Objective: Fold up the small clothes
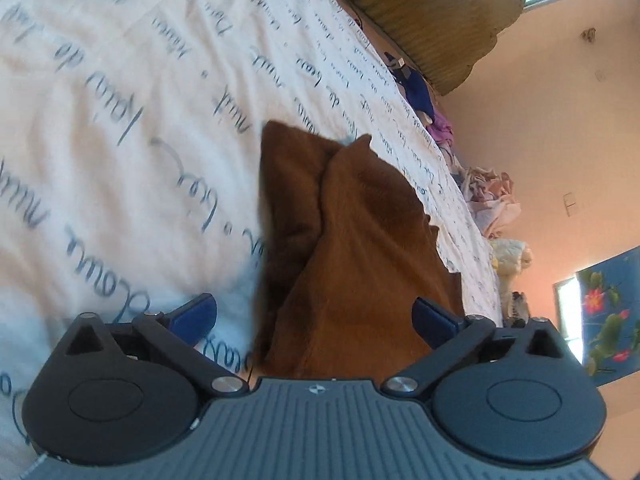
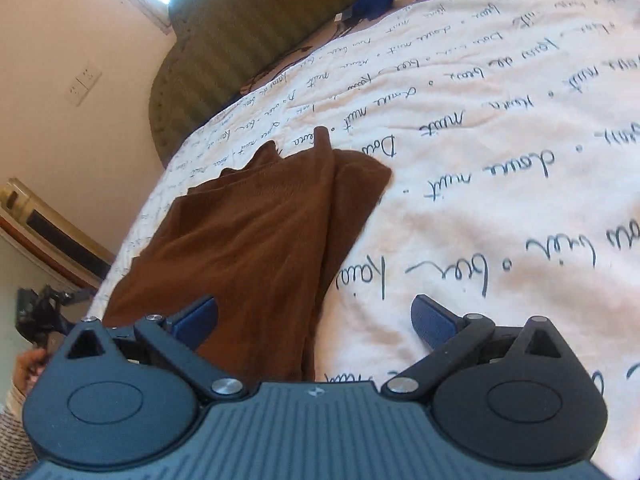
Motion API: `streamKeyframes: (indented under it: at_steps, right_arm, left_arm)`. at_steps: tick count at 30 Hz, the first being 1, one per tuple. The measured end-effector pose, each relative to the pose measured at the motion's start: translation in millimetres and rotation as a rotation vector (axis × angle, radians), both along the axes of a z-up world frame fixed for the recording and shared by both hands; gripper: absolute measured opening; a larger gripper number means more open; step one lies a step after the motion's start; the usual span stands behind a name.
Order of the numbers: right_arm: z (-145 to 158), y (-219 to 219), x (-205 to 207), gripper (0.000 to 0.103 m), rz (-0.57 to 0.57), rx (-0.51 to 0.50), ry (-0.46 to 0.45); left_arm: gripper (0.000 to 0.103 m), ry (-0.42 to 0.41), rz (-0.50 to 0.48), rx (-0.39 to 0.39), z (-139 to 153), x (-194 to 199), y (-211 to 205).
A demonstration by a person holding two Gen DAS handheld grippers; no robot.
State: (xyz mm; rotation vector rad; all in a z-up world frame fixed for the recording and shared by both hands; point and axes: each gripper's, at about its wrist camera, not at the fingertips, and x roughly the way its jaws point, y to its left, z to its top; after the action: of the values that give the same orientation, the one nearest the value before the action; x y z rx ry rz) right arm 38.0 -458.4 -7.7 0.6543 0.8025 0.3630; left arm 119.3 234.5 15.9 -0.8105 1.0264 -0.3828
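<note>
- Bed (image 2: 500, 128), covered by a white sheet printed with cursive script, serves as the work surface; a padded headboard (image 2: 240, 28) and peach walls close the background.
- Brown cloth (image 2: 248, 236) lies on the bed, partly folded: one lengthwise panel is doubled over another, leaving a ridge down the middle and two uneven corners at the far end.
- Left hand-held gripper (image 1: 314, 316) is released, its blue pads spread wide. The near end of the brown cloth (image 1: 352, 240) sits between them, but neither pad can be seen pressing it.
- Right hand-held gripper (image 2: 314, 316) is likewise released. Its left pad hovers over the cloth's near edge; its right pad is over bare sheet.
- Pile of other clothes (image 1: 492, 196) waits near the far edge of the bed, well apart from the brown cloth.
- Step in hand, as judged: between folds, with the first lengthwise fold laid and nothing gripped.
- Next move calls for each gripper to close on a near corner, lift evenly, and carry that end toward the far end; the uneven corners may need squaring first.
</note>
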Motion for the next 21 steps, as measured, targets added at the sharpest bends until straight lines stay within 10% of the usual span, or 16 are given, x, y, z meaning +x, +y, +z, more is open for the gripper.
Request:
streamKeyframes:
  at_steps: [6, 21]
  right_arm:
    - [-15, 8, -8, 0.103, 0.026, 0.174, -0.018]
    - [-24, 52, 15, 0.103, 0.048, 0.213, -0.010]
  left_arm:
    - [0.103, 0.024, 0.008, -0.080, -8, -5, 0]
    - [0.103, 0.038, -0.096, -0.108, -18, 19, -28]
